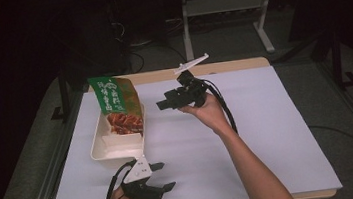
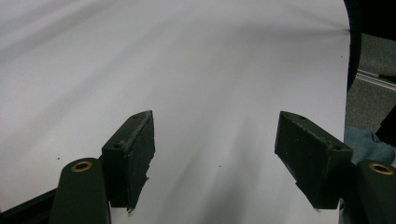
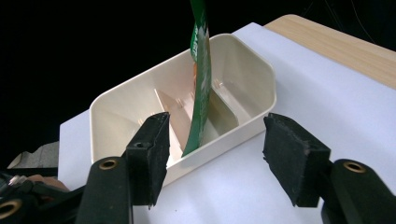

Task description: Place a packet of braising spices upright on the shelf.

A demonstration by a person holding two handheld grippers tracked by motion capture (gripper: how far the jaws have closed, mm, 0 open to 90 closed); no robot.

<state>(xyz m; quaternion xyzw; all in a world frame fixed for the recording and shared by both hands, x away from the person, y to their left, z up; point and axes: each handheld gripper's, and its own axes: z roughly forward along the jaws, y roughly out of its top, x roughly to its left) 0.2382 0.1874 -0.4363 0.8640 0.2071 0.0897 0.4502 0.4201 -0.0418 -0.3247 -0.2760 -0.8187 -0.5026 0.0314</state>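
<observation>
Two grippers, one snack pouch, one divided container, all on a white-covered table [image 1: 269,134].

Item 1: green snack pouch [image 1: 117,105], printed with a food picture. It stands upright and slightly tilted in the cream container [image 1: 100,149], at about 10 o'clock on the table in the high view. In the right gripper view the pouch [image 3: 200,84] shows edge-on, its lower end inside a compartment beside a divider.

Item 2: cream container [image 3: 116,107], rectangular with inner partitions, resting on the white sheet.

Item 3: right gripper [image 1: 161,103], held up in a hand near the table's centre, at 3 o'clock from the pouch and apart from it. Its jaws stand wide apart with nothing between them.

Item 4: left gripper [image 1: 165,175], at 6 o'clock by the near edge, just below the container. Jaws spread, empty, over bare white sheet [image 2: 187,70].
</observation>
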